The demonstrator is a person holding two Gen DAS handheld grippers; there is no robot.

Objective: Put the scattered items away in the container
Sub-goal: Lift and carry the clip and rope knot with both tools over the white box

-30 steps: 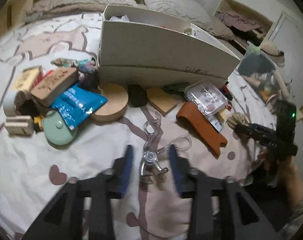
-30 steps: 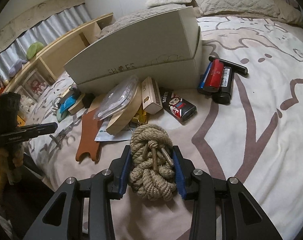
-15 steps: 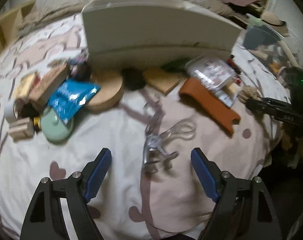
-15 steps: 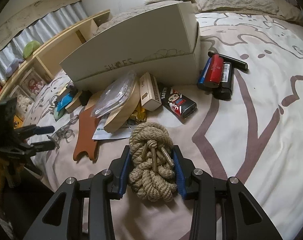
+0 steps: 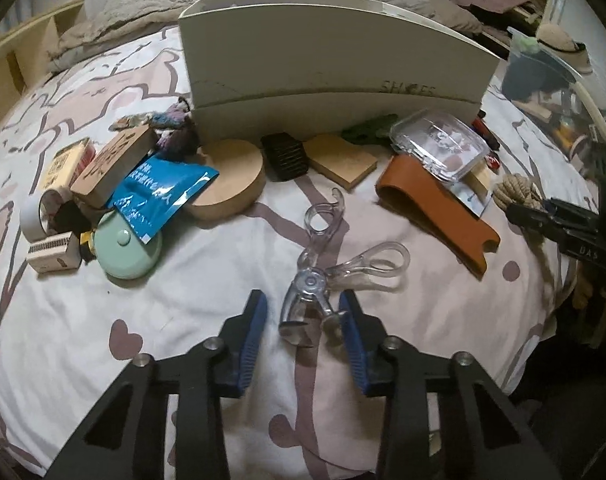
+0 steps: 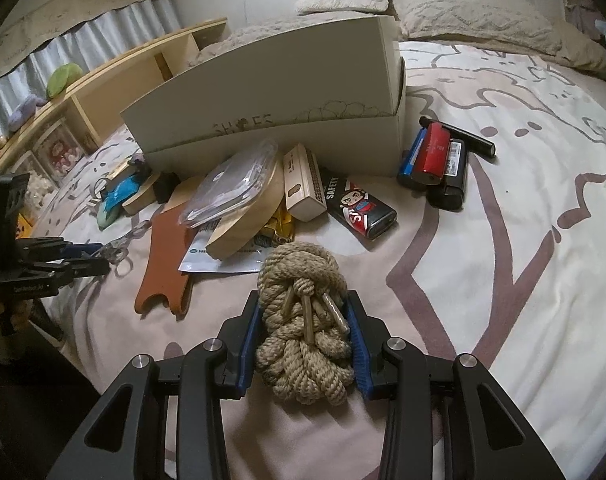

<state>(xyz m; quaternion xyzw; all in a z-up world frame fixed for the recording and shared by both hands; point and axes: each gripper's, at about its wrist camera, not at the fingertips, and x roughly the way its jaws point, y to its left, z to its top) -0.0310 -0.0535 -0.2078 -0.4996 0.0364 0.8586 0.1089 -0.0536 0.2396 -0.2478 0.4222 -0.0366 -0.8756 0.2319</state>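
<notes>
A clear plastic scissor-shaped tool [image 5: 317, 276] lies on the patterned bedspread in front of the white shoe box [image 5: 327, 60]. My left gripper [image 5: 303, 320] straddles its metal-tipped head. The jaws are closing: the right pad is at the tool's tip, while a gap remains at the left pad. In the right wrist view my right gripper [image 6: 303, 308] is shut on a knotted bundle of tan rope [image 6: 299, 256], held just above the bedspread. The box [image 6: 271, 92] stands behind the clutter there.
Around the box lie a brown leather piece [image 5: 435, 212], a clear plastic case [image 5: 439, 148], a round wooden disc [image 5: 231, 184], a blue pouch [image 5: 159, 196], a green round tin [image 5: 123, 248], wooden blocks, a tape roll [image 5: 39, 216], lighters [image 6: 431, 156] and a printed case [image 6: 359, 208]. A wooden shelf [image 6: 115, 88] runs along the left.
The left jaws spread wide half a second ago and have since narrowed around the tool's head. The right gripper keeps its hold on the rope and stays in place.
</notes>
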